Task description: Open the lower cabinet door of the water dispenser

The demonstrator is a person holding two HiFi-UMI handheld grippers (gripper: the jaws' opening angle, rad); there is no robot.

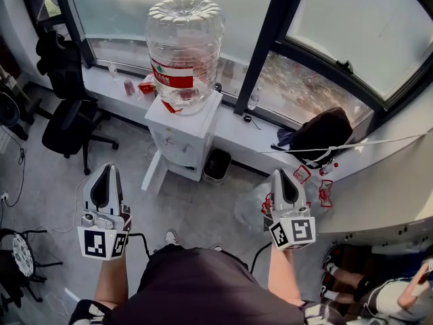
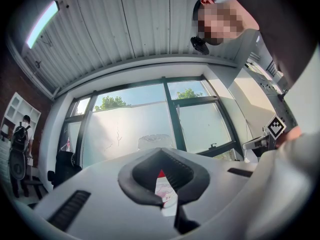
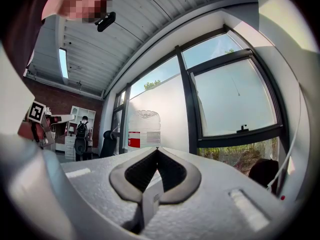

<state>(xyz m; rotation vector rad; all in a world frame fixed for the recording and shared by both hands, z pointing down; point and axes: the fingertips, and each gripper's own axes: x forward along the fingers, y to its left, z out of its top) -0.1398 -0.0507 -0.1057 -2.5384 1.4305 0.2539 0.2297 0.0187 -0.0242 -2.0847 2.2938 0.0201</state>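
Straight ahead of the person, against the window sill (image 1: 270,137), stands the white water dispenser (image 1: 193,124) with a big clear bottle (image 1: 185,42) upside down on top. Down at its lower left a white panel (image 1: 154,172) leans out at an angle from the body. It looks like the lower cabinet door swung outward, though from above I cannot tell this for sure. Both tongs are held level on the near side of the dispenser and well apart from it, touching nothing. The left gripper (image 1: 108,168) is out to the left of the dispenser, with its tip nearest to that angled panel. The right gripper (image 1: 281,172) is off to the right, beyond a small black bin (image 1: 216,164) that sits just beside the dispenser's base. Each gripper is clenched with its jaw tips pressed together and nothing between them. In the left gripper view, the bottle's red label shows through the hollow behind the meeting tips. In the right gripper view, the bottle rises above and left of the tips. A black office chair (image 1: 67,124) stands farther left by the window, and a dark bag (image 1: 328,131) lies on the sill to the right.
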